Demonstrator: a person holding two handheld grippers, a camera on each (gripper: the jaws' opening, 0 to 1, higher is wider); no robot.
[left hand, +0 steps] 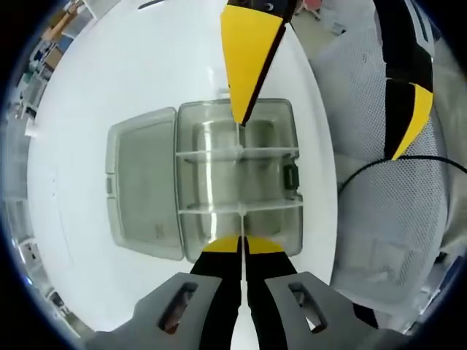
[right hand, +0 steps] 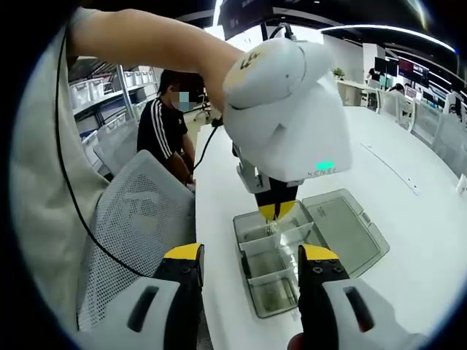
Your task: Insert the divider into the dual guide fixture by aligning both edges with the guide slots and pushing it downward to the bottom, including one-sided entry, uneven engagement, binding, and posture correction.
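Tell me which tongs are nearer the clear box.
Left. The left tongs have their shut tips down in the clear box at one end; the right tongs hover open, just off its opposite end.

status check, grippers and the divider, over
Left gripper shut at the clear box's near wall, apparently pinching a clear divider. Right gripper open, hovering short of box. Lid lies open; nothing blocking.
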